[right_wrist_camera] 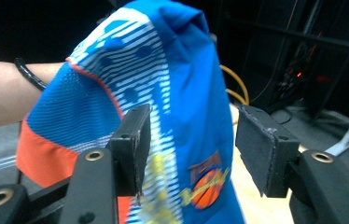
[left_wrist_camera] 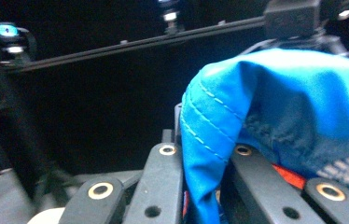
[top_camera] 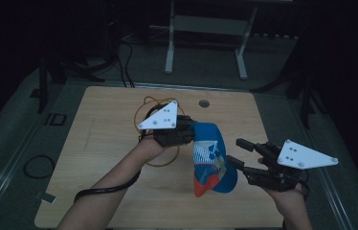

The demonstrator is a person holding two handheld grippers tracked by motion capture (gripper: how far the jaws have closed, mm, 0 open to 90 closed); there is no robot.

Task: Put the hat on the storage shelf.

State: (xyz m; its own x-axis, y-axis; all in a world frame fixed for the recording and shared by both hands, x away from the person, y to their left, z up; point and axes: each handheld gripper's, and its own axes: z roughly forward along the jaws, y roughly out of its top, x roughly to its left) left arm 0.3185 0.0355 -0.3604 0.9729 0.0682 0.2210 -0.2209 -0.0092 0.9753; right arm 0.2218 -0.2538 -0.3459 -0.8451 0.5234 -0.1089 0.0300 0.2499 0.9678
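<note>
The blue garment [top_camera: 209,160] hangs in the centre of the high view, lifted clear of the wooden table [top_camera: 100,143]. Its top is pinched in the left gripper [top_camera: 189,132], which sits just left of centre with its jaws clamped tight on a fold of blue cloth; in the left gripper view that fold [left_wrist_camera: 210,140] runs down between the 2 black jaws at lower centre. From there the garment's long axis drops downward and slightly to the right, ending in an orange hem at lower centre.

The right gripper [top_camera: 238,152] waits at the right of centre, jaws parted to a middling width and holding nothing. In the right gripper view [right_wrist_camera: 191,144] the cloth [right_wrist_camera: 182,93] fills the middle of the frame, just beyond and between the 2 pads, not yet pressed by either.

So the free lower part of the garment lies directly left of the right gripper, and that hand is the nearer one to take it.
</note>
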